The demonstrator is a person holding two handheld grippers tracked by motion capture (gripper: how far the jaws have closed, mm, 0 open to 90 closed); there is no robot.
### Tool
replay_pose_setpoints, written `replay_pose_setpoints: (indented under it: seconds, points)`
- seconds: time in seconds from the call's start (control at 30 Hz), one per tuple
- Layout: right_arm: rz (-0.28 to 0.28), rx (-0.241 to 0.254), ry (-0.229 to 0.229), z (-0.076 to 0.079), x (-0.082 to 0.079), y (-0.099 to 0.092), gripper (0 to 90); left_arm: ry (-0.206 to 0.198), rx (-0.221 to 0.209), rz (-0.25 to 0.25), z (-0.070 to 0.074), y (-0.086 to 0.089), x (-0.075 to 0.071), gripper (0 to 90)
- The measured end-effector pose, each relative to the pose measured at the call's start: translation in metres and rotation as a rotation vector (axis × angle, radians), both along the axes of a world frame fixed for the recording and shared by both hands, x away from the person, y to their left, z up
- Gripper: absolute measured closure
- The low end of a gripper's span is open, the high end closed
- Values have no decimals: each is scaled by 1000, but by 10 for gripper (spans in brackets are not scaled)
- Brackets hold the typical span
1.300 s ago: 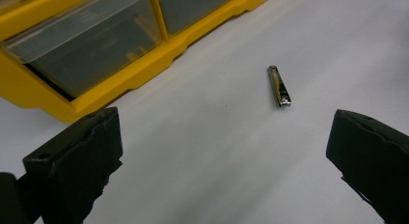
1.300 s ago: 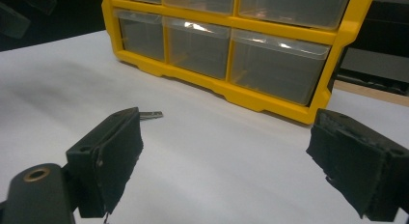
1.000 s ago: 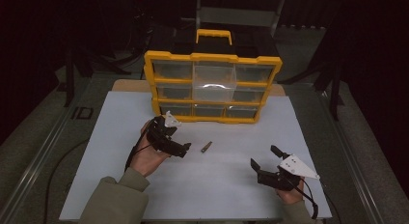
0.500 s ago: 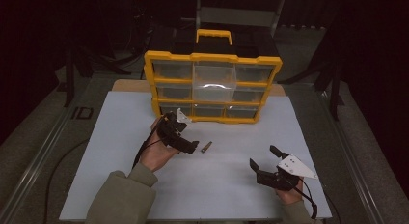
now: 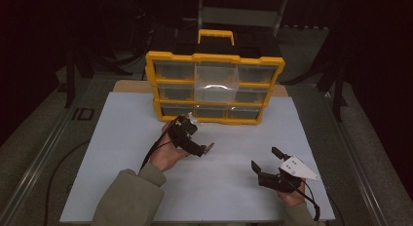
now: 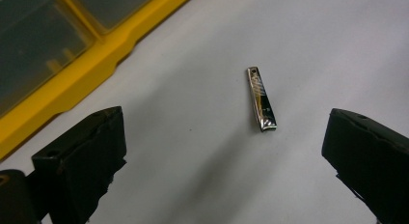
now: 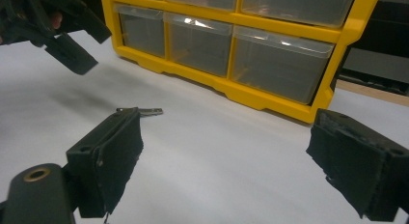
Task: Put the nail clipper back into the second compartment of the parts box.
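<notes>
Your left gripper [image 5: 207, 149] is over the nail clipper [image 6: 260, 99], jaws wide, nothing held; clipper lies flat on the white mat [image 5: 122, 138], between the jaws in the left gripper view but not touched yet. Yellow drawer organizer [image 5: 214, 60] sits just behind, drawers all look shut (can't tell contents). Right gripper [image 5: 265, 162] rests low on the mat well off to the side, also wide and empty. Progress IMO: early, approach only; grasp, lift and whatever stowing follows are all left, so drop lower and centre on the clipper before closing
</notes>
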State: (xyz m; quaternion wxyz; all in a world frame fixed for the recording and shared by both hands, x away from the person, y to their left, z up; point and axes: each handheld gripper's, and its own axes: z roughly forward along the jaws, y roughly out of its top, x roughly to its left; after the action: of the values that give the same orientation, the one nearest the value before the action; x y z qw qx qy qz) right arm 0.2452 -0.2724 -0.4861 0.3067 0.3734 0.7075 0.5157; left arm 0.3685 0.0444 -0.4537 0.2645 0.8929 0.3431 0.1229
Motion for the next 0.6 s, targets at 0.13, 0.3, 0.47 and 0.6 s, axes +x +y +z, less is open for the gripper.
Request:
replay_pose_setpoints:
  seconds: [0.13,0.3,0.47,0.6]
  points:
    - [3,-6,0,-1,0,1,114,15,39,-19,-5,-9,3,50]
    - [1,-8,4,-1,1,0,114,33,49,-27,-9,-18,5,81]
    - [0,-7,4,-1,1,0,114,45,61,-30,-13,-24,7,105]
    - [-1,-8,6,-1,1,0,114,48,71,-35,-18,-29,8,128]
